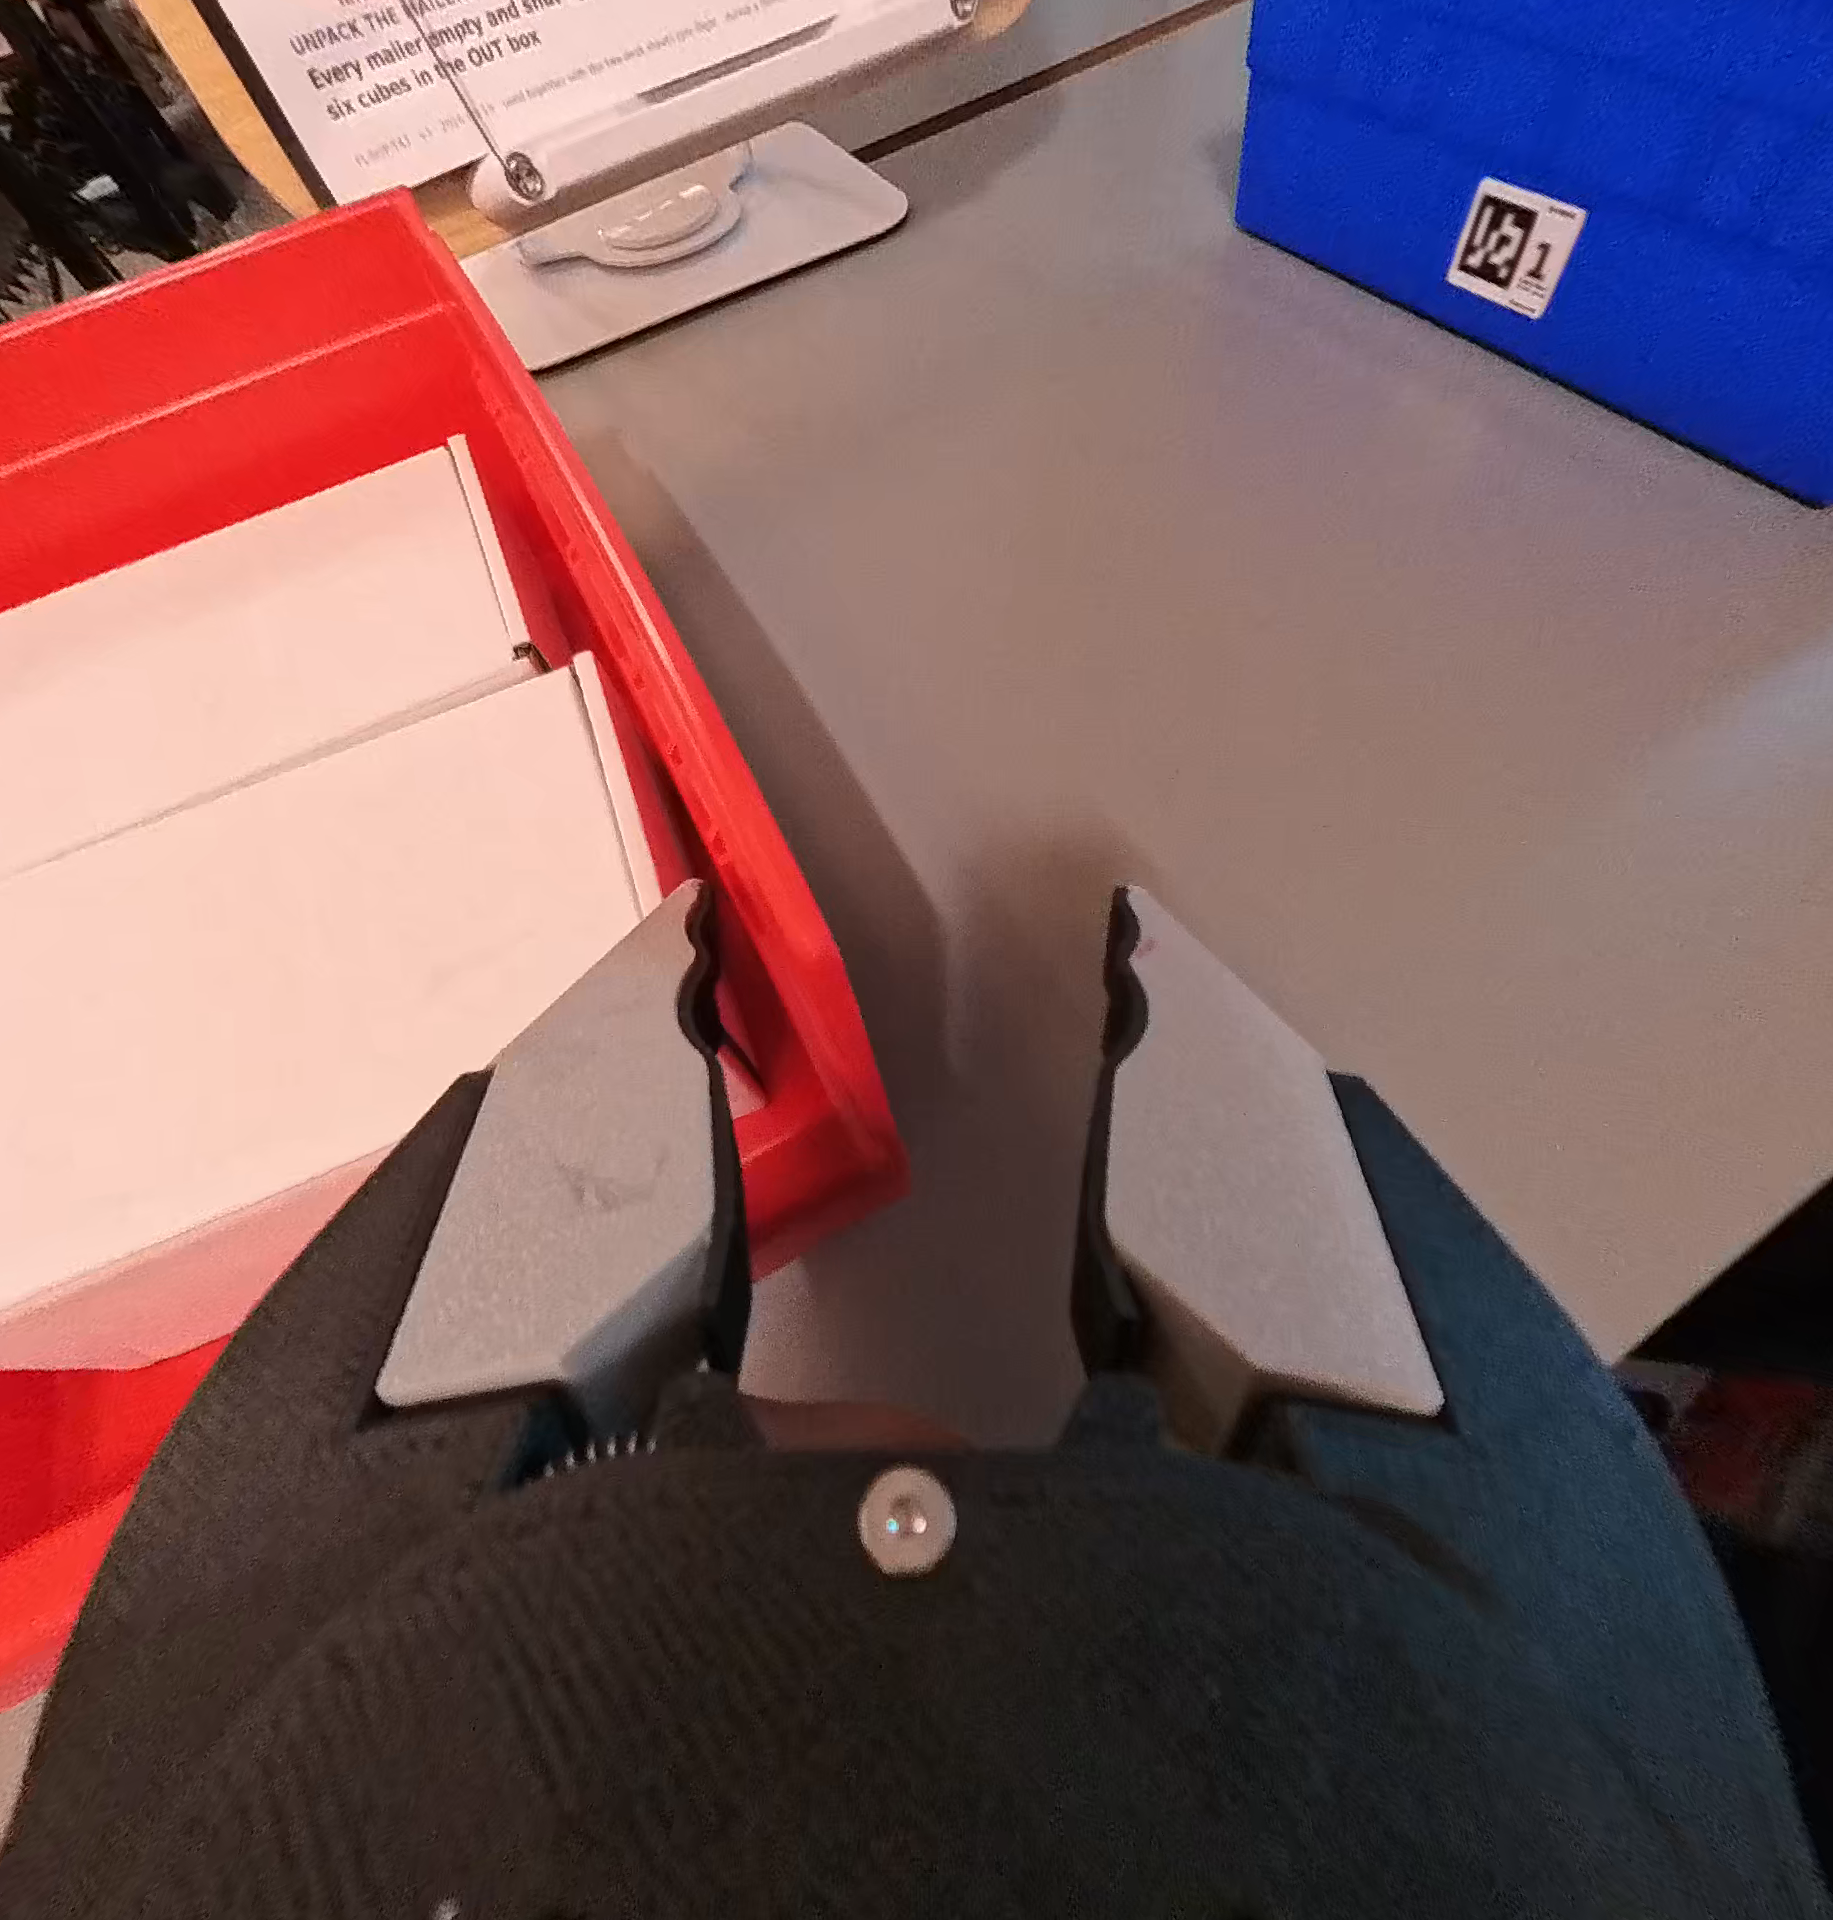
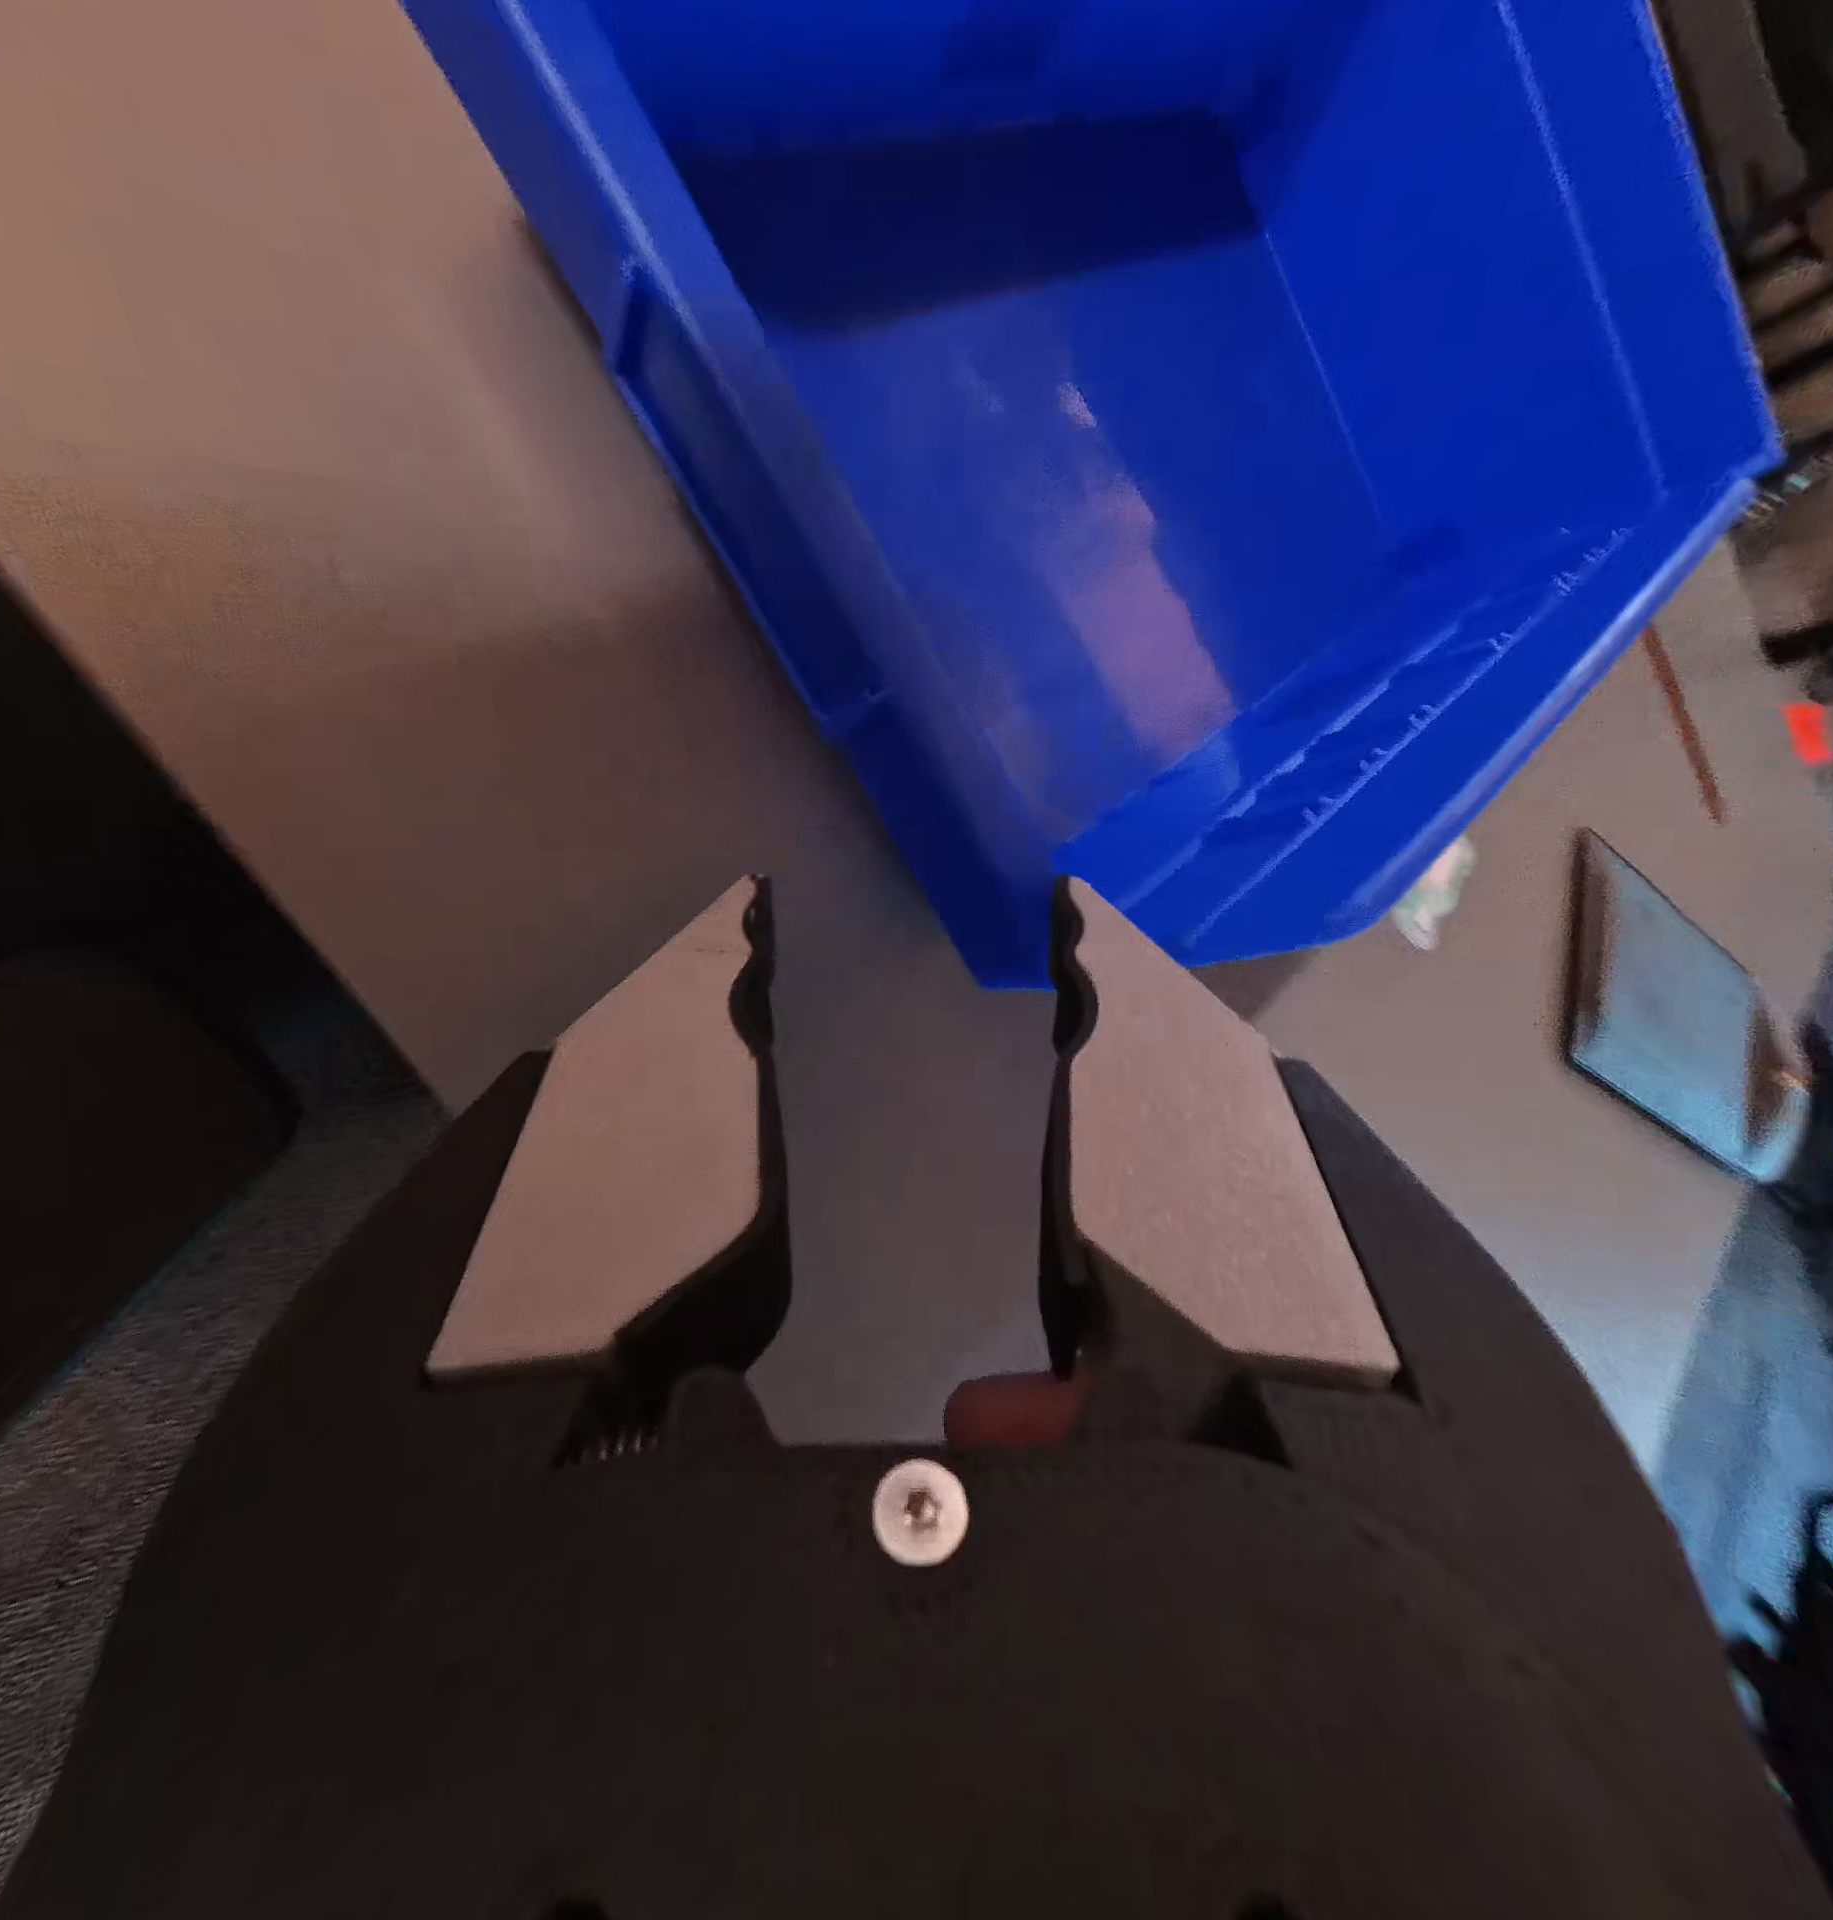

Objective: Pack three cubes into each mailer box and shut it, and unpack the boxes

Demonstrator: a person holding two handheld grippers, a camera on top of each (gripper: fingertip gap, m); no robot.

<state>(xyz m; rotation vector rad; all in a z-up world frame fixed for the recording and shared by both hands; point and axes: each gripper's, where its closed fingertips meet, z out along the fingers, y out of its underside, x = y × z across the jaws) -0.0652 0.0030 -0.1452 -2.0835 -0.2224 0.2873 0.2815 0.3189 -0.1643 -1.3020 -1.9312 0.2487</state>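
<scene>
Two shut white mailer boxes lie side by side in a red bin (image 1: 621,582) at the left of the left wrist view: a far one (image 1: 226,644) and a near one (image 1: 288,977). My left gripper (image 1: 907,904) is open and empty, held above the grey table just right of the red bin's near right corner. A blue bin (image 1: 1577,208) stands at the far right. In the right wrist view the blue bin (image 2: 1514,343) shows from above with nothing inside. My right gripper (image 2: 912,894) is open and empty, just before its near corner. No cubes show.
A white sign on a grey stand (image 1: 704,239) stands behind the red bin. The grey table (image 1: 1151,623) runs between the two bins; its edge (image 1: 1722,1288) falls off at the right. A dark flat object (image 2: 1660,1018) lies right of the blue bin. One gripper's finger ends stand about 50 centimeters off the other's.
</scene>
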